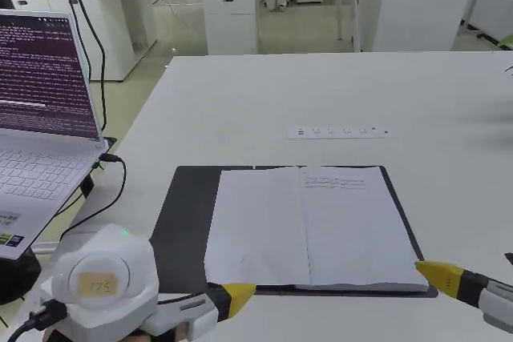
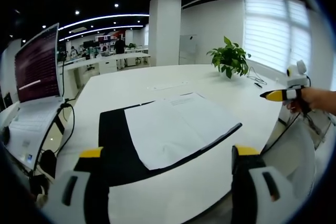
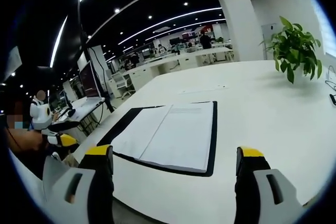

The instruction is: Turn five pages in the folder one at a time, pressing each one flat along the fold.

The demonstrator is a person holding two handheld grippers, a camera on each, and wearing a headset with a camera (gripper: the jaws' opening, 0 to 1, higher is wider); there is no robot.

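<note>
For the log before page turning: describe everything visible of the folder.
The folder lies open and flat on the white table. Its black cover shows as a wide strip at left and a thin border elsewhere. Two white pages meet at a centre fold; the right one carries printed lines at its top. The left gripper and right gripper, both open, sit near its front edge, apparently not touching.

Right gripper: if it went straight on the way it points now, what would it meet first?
Most likely the open folder: the right gripper, jaws open, points at its near edge and the right-hand page. Its height above the table is unclear, so it might pass over.
</note>
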